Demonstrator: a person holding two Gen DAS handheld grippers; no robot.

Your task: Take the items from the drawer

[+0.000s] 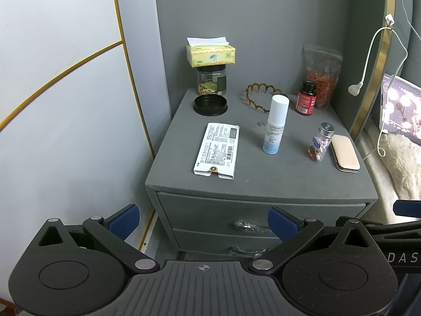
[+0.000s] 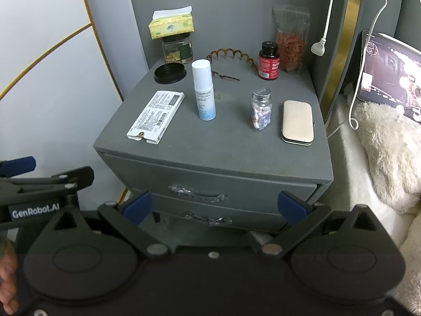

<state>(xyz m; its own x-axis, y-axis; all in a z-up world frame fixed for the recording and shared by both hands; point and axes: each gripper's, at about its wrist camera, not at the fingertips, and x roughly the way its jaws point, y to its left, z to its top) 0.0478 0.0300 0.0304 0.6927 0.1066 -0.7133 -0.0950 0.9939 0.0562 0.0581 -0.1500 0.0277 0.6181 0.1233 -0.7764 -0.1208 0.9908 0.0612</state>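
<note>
Below both wide-open grippers, 2 closed drawers (contents hidden).

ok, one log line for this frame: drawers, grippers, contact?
phase: pre-reach | top drawer: shut | lower drawer: shut | left gripper: open, empty | right gripper: open, empty | contact: none

We hold the left black two-finger gripper with blue pads level, its jaws spread wide and empty. Our right black two-finger gripper with blue pads sits beside it, likewise spread wide and gripping nothing.
</note>
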